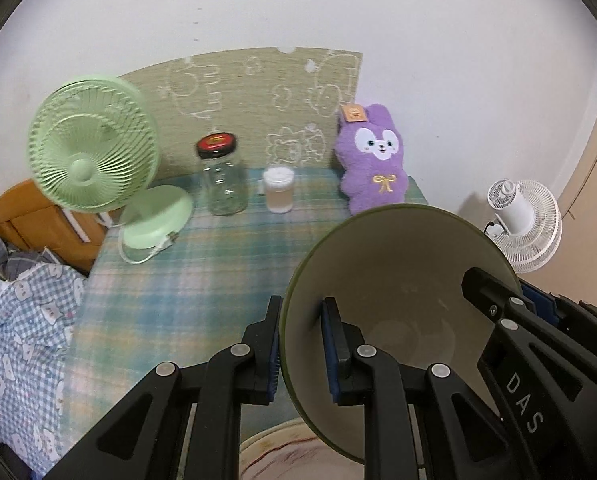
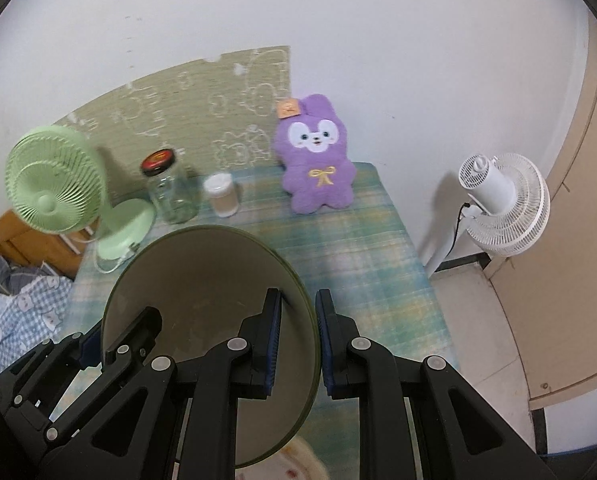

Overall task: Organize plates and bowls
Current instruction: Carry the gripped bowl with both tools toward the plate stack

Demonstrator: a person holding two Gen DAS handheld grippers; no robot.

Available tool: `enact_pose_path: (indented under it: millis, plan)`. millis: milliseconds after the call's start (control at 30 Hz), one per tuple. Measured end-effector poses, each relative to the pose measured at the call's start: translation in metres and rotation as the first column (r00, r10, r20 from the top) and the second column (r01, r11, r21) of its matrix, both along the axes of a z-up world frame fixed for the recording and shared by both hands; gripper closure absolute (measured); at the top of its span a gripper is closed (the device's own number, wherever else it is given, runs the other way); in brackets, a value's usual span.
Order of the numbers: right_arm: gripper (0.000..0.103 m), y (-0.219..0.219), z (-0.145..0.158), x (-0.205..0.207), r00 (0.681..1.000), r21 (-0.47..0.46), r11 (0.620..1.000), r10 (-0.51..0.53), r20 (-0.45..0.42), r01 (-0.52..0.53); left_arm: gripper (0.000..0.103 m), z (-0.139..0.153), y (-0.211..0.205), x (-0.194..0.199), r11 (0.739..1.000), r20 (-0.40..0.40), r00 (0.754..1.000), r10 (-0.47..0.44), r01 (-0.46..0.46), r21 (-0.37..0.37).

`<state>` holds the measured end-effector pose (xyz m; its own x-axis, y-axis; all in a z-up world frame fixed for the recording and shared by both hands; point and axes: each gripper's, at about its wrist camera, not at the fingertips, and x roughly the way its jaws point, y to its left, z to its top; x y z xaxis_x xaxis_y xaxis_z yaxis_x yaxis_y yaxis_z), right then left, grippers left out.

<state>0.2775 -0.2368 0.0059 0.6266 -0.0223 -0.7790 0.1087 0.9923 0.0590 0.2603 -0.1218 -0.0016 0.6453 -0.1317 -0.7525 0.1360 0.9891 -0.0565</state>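
Olive-green bowl (image 1: 398, 280) hangs above the plaid tablecloth (image 1: 202, 264), its rim pinched on opposite sides by left gripper (image 1: 300, 344) and right gripper (image 2: 298, 340).

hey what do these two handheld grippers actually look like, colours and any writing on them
Both are matte black plastic linkage frames with round silver pivot pins. The left gripper and right gripper each end in two flat fingers lined with ribbed dark blue pads. White letters "DAS" mark the right gripper's side. No cables or sleeves show.
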Motion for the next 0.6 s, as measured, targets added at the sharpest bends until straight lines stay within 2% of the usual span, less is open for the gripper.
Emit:
enact_pose_path:
  millis: [600]
  plan:
    - [0.082, 0.123, -0.007, -0.073, 0.998, 0.002, 0.998, 0.055, -0.014, -0.055, 0.087, -0.017, 0.118, -0.072, 0.999, -0.01, 0.999, 0.044, -0.044, 0.018]
